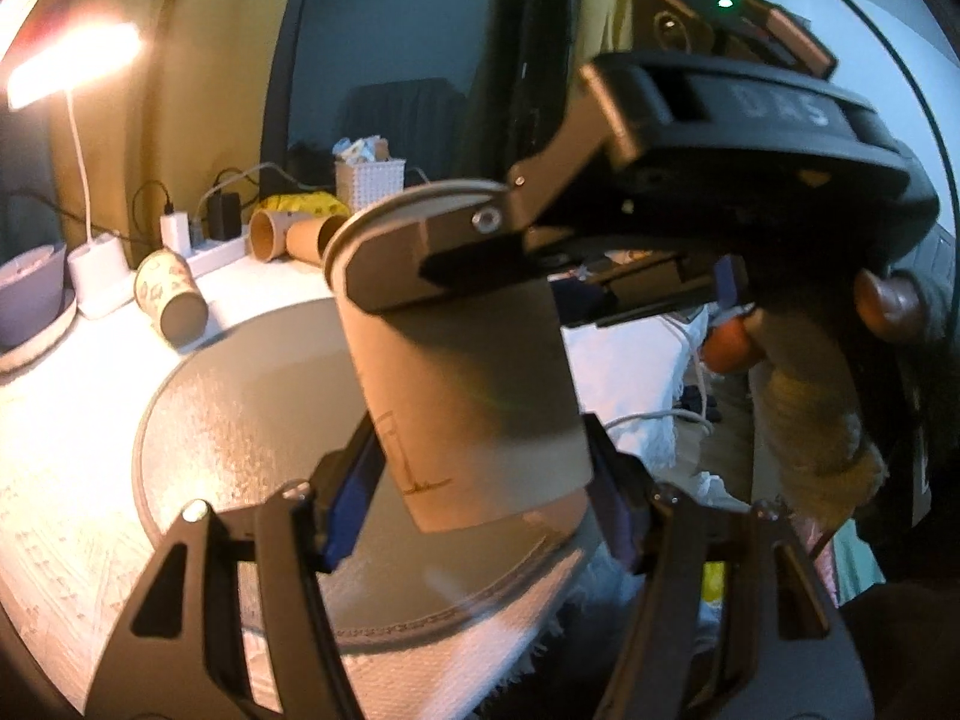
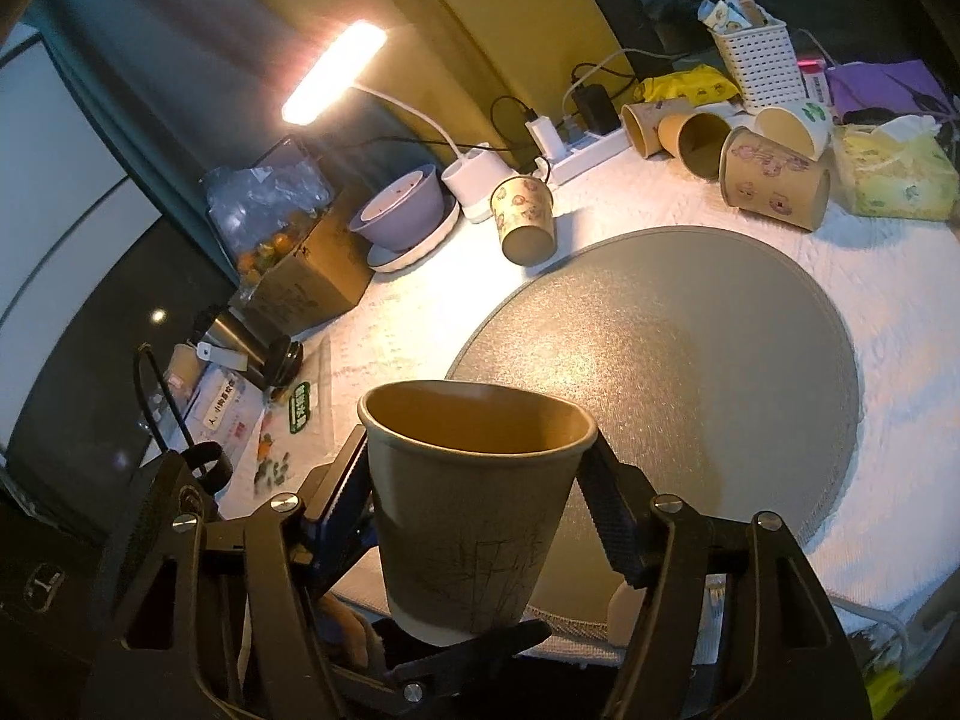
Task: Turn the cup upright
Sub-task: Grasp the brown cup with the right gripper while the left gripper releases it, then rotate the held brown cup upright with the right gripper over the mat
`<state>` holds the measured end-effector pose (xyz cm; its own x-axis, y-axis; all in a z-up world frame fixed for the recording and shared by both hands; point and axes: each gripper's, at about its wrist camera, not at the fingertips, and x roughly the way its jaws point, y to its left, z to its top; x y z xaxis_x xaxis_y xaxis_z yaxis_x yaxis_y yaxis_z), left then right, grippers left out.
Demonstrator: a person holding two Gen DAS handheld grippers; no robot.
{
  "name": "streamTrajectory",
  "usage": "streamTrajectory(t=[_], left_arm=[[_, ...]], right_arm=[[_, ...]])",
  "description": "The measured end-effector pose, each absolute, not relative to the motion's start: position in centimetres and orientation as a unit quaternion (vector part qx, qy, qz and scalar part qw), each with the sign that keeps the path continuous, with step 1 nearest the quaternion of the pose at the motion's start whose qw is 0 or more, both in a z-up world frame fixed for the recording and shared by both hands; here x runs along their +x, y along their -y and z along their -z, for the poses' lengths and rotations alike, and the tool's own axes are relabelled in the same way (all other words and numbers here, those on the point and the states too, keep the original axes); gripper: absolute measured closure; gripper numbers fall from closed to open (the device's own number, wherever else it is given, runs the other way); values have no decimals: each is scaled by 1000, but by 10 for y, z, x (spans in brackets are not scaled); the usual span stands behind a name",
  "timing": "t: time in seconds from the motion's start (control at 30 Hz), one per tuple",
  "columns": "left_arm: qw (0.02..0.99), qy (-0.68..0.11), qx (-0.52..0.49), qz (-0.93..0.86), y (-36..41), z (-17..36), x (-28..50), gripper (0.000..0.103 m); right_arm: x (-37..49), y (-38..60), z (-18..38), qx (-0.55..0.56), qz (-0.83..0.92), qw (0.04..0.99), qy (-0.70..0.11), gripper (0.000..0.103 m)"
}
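Note:
A plain brown paper cup (image 1: 462, 360) is held in the air above the round grey mat (image 1: 252, 396), mouth up. My right gripper (image 1: 420, 252) is shut on its rim area in the left wrist view. In the right wrist view the same cup (image 2: 474, 510) stands upright between my right gripper's (image 2: 480, 480) fingers, its open mouth towards the lamp. My left gripper (image 1: 480, 480) brackets the cup's base, its blue-padded fingers (image 1: 348, 516) close beside the cup; I cannot tell whether they touch it.
Several other paper cups lie on their sides at the back of the white cloth: one patterned cup (image 2: 525, 216) near the lamp base (image 2: 477, 177), others (image 2: 774, 180) by a white basket (image 2: 759, 63). A purple bowl (image 2: 402, 210), tissue pack (image 2: 900, 174) and power strip (image 2: 585, 147) stand nearby.

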<state>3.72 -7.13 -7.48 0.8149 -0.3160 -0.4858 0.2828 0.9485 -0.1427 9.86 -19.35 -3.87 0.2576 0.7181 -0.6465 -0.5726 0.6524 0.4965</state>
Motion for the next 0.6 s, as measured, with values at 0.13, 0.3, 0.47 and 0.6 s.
streamTrajectory(t=[0.13, 0.3, 0.47, 0.6], left_arm=[[948, -276, -46, 155, 67, 80, 42, 21], [944, -286, -55, 153, 59, 83, 48, 21], [935, -313, -68, 150, 47, 89, 58, 21], [929, -334, -82, 138, 33, 93, 63, 21]], right_arm=[[101, 189, 40, 71, -406, 791, -452, 33], [108, 181, 42, 52, -393, 800, -452, 33], [117, 176, 41, 40, -375, 812, -446, 33], [126, 172, 45, 32, -360, 820, -444, 33]])
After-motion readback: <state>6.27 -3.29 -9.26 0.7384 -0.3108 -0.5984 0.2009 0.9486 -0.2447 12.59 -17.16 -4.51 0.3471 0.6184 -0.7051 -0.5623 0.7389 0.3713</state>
